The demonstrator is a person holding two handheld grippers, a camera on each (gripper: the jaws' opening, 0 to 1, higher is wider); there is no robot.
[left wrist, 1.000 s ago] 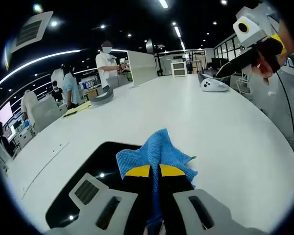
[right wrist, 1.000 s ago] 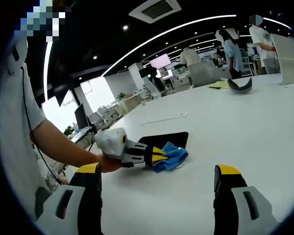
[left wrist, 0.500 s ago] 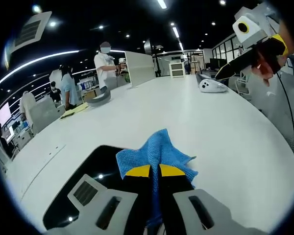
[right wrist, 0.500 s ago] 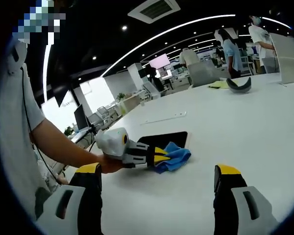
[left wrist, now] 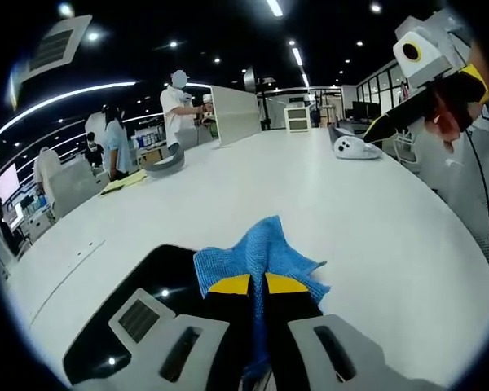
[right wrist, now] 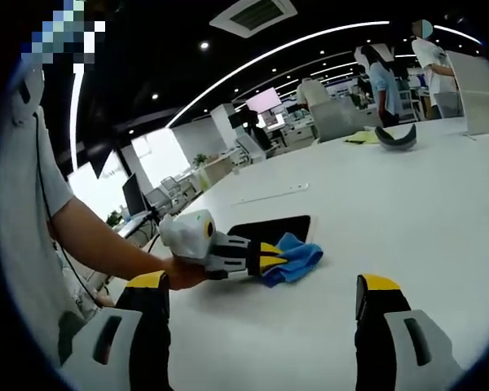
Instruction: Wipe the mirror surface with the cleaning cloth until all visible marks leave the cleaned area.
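White bench (left wrist: 375, 212) with a white upright panel (left wrist: 235, 112) at its far end, a grey curved object (left wrist: 169, 160) and yellow papers (left wrist: 129, 182) near it, a white rounded device (left wrist: 357, 147) off to the side. Several people (left wrist: 179, 106) stand beyond the bench in an open office, dark ceiling with strip lights (right wrist: 269, 55) and a vent (right wrist: 253, 15). Monitors and desks (right wrist: 138, 195) in the background.
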